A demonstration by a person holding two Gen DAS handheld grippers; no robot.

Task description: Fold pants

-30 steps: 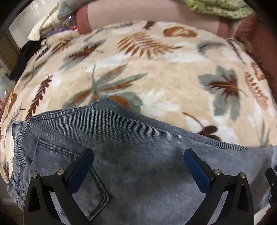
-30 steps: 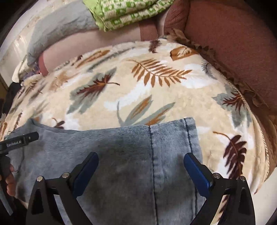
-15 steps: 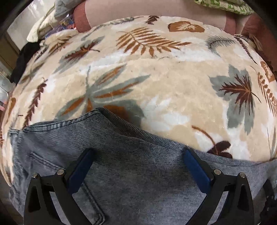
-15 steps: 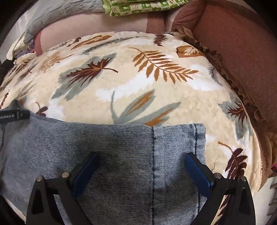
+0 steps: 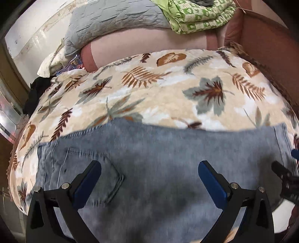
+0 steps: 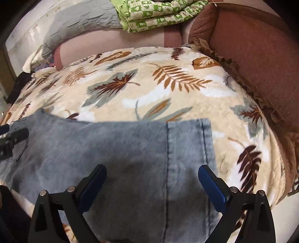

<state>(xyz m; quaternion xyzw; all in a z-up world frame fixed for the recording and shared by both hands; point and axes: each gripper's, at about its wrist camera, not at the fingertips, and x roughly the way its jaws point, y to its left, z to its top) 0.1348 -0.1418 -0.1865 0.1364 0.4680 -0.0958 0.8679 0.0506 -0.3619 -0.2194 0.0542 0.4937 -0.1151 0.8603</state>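
Note:
Faded blue jeans (image 5: 164, 160) lie flat across the near part of a leaf-print blanket (image 5: 168, 93), back pocket (image 5: 104, 179) towards the left. In the right wrist view the jeans (image 6: 121, 153) end at a hemmed edge with a vertical seam (image 6: 169, 149). My left gripper (image 5: 149, 179) is open and empty, held above the seat area. My right gripper (image 6: 152, 185) is open and empty above the hem end. The right gripper's tip shows in the left wrist view (image 5: 286, 177); the left gripper's tip shows in the right wrist view (image 6: 13, 140).
A reddish-brown sofa arm (image 6: 261, 61) bounds the blanket (image 6: 168, 84) on the right. A folded green-patterned cloth (image 5: 198, 16) and a grey quilt (image 5: 112, 22) lie along the pink backrest (image 5: 140, 46). Dark clothes (image 5: 33, 97) sit at the far left.
Both grippers have pulled back and up from the jeans; more of the jeans and the sofa back now shows. The jeans lie where they were, both grippers still open.

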